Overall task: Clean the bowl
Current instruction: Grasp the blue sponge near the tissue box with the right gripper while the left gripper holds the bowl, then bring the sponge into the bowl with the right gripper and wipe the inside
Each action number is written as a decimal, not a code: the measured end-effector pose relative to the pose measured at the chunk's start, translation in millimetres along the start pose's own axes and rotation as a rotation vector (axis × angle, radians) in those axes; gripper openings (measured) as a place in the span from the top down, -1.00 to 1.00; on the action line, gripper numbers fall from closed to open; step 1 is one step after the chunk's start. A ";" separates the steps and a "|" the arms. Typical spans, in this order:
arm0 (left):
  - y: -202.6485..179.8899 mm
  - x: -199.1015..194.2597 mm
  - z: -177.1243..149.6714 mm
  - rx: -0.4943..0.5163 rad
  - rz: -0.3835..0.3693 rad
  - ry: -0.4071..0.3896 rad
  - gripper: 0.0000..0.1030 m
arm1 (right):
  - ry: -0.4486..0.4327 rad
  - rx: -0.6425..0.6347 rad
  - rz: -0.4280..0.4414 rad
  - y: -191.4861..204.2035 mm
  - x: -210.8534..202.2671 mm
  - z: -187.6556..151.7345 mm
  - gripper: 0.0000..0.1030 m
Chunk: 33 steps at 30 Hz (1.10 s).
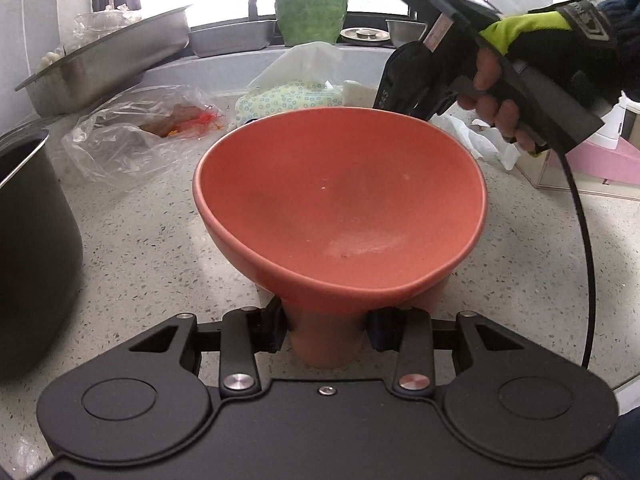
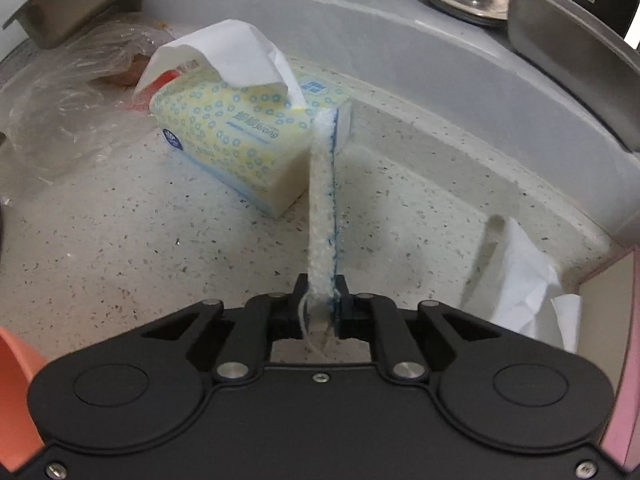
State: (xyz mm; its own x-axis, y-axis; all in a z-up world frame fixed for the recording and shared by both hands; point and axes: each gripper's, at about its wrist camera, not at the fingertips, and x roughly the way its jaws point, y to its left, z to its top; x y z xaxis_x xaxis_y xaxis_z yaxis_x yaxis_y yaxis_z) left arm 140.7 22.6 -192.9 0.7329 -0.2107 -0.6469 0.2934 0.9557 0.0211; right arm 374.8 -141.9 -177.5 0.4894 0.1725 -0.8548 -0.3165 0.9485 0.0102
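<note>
We read very little here; on the tissue pack [image 2: 240, 136], left of centre in the right wrist view, we make out blue lettering running along its side, a pair of characters too blurred to read followed by what looks like "Jirong"; a small blue emblem sits at its near left corner and another blue square mark on its top right, neither legible to us; in the left wrist view, upper right, we see pale letters on the right gripper [image 1: 404, 100], too small and tilted to read.
</note>
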 end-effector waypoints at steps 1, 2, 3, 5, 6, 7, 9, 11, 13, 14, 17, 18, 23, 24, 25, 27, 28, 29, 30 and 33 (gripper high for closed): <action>0.3 0.0 -0.2 0.000 0.000 -0.001 0.25 | -0.012 -0.011 0.002 1.2 -6.1 -1.7 0.77; 0.6 -0.2 -0.7 0.002 -0.002 -0.004 0.26 | -0.027 -0.031 0.003 2.6 -14.8 -4.2 0.77; 0.8 -0.3 -1.3 0.006 -0.005 -0.006 0.26 | -0.042 -0.056 0.004 4.2 -24.7 -7.0 0.77; 1.1 -0.6 -2.7 0.012 -0.011 -0.010 0.25 | -0.069 -0.107 0.005 8.2 -42.1 -10.2 0.77; 1.6 -0.7 -3.0 0.016 -0.014 -0.012 0.25 | -0.079 -0.134 0.006 11.0 -48.7 -9.6 0.77; 2.2 -0.7 -3.3 0.020 -0.018 -0.013 0.26 | -0.084 -0.169 0.007 14.7 -55.7 -11.3 0.77; 3.8 -0.7 -3.7 0.030 -0.031 -0.017 0.26 | -0.090 -0.246 0.010 22.8 -70.0 -16.7 0.77; 5.2 -0.6 -4.3 0.038 -0.041 -0.022 0.26 | -0.090 -0.335 0.012 32.0 -86.2 -24.6 0.77; 5.1 -0.7 -5.2 0.042 -0.048 -0.026 0.26 | -0.078 -0.437 0.010 41.4 -103.2 -36.4 0.77; 5.1 -0.8 -5.8 0.043 -0.051 -0.028 0.26 | -0.073 -0.481 0.010 44.4 -109.1 -41.4 0.77; 6.6 -1.0 -7.2 0.053 -0.067 -0.034 0.26 | -0.058 -0.613 0.011 53.4 -127.0 -56.2 0.77; 7.4 -1.1 -7.6 0.060 -0.074 -0.036 0.26 | -0.053 -0.657 0.011 56.4 -132.9 -61.2 0.77; 10.3 -2.2 -10.2 0.094 -0.108 -0.047 0.26 | 0.030 -1.086 -0.057 73.3 -156.5 -90.3 0.77; 10.5 -2.2 -10.9 0.099 -0.111 -0.050 0.26 | 0.045 -1.152 -0.078 76.5 -160.2 -91.6 0.77; 10.3 -2.3 -11.4 0.101 -0.112 -0.052 0.26 | 0.051 -1.195 -0.091 79.6 -162.4 -91.6 0.77; 10.9 -2.1 -12.4 0.091 -0.118 -0.056 0.26 | 0.051 -1.296 -0.123 90.2 -167.5 -90.0 0.77; 11.3 -2.0 -13.0 0.083 -0.120 -0.059 0.26 | 0.046 -1.348 -0.139 96.6 -169.2 -90.3 0.77; 11.8 -2.0 -13.6 0.075 -0.122 -0.063 0.26 | 0.040 -1.409 -0.157 104.5 -170.8 -90.4 0.77; 12.3 -2.0 -14.6 0.073 -0.123 -0.068 0.26 | 0.038 -1.451 -0.167 111.5 -172.0 -90.8 0.77; 13.5 -2.0 -15.6 0.074 -0.128 -0.075 0.26 | 0.055 -1.557 -0.173 128.0 -173.0 -96.8 0.77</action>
State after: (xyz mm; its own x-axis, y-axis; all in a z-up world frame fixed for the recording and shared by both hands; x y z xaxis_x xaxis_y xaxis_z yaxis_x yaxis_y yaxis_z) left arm 133.6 39.1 -203.2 0.7299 -0.3470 -0.5889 0.4293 0.9032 -0.0001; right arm 170.9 -76.0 -78.6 0.5888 0.0524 -0.8066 -0.7749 -0.2474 -0.5817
